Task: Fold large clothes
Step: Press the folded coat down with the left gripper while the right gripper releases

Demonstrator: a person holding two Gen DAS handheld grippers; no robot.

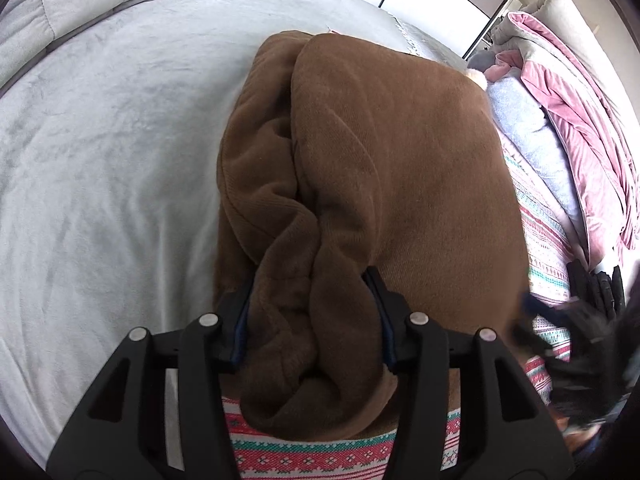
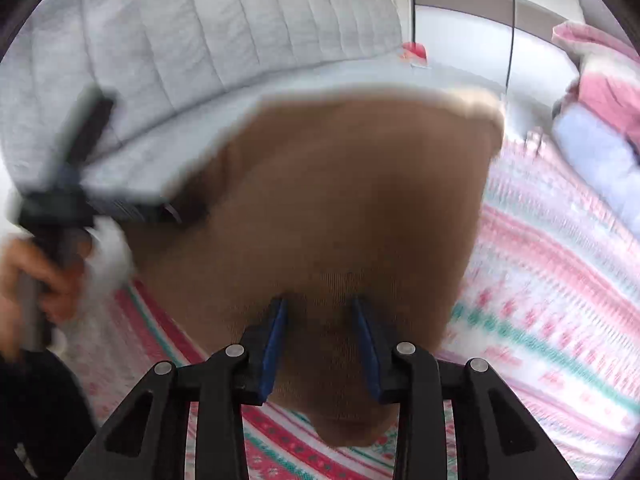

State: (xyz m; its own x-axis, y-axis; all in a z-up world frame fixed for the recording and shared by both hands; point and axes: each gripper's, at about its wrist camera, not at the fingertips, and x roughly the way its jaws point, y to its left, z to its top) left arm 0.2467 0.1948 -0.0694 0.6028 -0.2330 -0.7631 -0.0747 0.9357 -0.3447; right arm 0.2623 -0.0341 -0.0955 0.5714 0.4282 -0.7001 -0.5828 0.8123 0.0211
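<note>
— Bunched brown fleece fills the left tool (image 1: 314, 320), right at the near hem. See how thick that roll is between the blue pads?

— I do. It is clenched on a whole gathered wad of the brown garment (image 1: 360, 168), several layers at once. My guess is that is on purpose: grip all the layers and the fold stays stacked when it is lifted.

— And the other one?

— The right tool (image 2: 320, 336) has the opposite near corner of the same garment between its pads, clamped as far as I can judge. That view is smeared, so I would not swear to how tight.

— Where is the garment lying, then?

— On the bed, folded into a long pad. Its near end and right side rest on the patterned blanket (image 2: 560, 300), pink and green stripes; its left side lies over the pale grey bedspread (image 1: 100, 160).

— Why both ends of the same hem?

— Two grips along one edge keep it straight, I think. One grip would let the heavy fleece sag and twist.

— And the heap at the right?

— The pink robe (image 1: 580, 128) and other clothes look piled clear of the working space.
</note>
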